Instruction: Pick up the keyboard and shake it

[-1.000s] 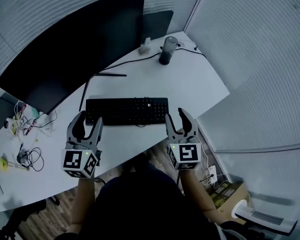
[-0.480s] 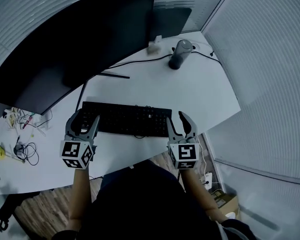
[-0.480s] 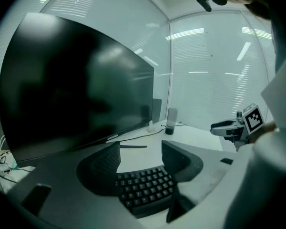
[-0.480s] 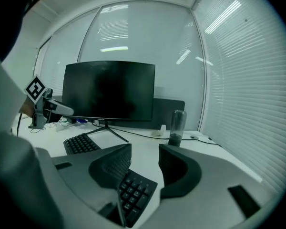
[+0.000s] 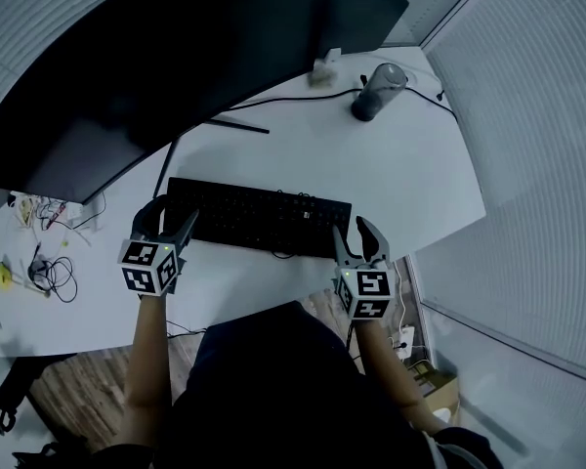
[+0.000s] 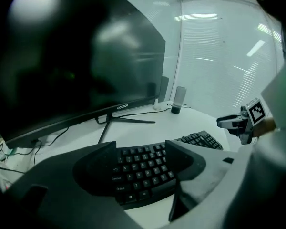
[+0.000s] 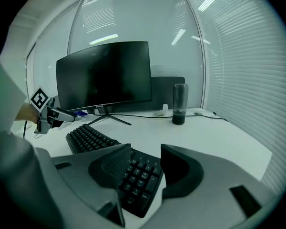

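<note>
A black keyboard [image 5: 259,219] lies flat on the white desk [image 5: 400,179], in front of the monitor. My left gripper [image 5: 166,225] reaches over the keyboard's left end. In the left gripper view its jaws are opening around that end of the keyboard [image 6: 143,173], and the pads do not press on it. My right gripper [image 5: 357,234] stands open at the right end, with the number-pad corner of the keyboard [image 7: 138,175] between its jaws and untouched. Each gripper shows in the other's view: right gripper [image 6: 231,122], left gripper [image 7: 62,114].
A large dark monitor [image 5: 156,57] on a thin stand [image 5: 230,123] stands behind the keyboard. A dark cylinder [image 5: 379,91] and a small white object [image 5: 324,66] sit at the back right, joined by a cable. Loose wires [image 5: 41,262] lie at the desk's left end.
Both grippers have moved forward from the desk's near edge to the keyboard's two ends. The left jaws now stand wider. The head view has tilted, so the desk sits higher in frame.
</note>
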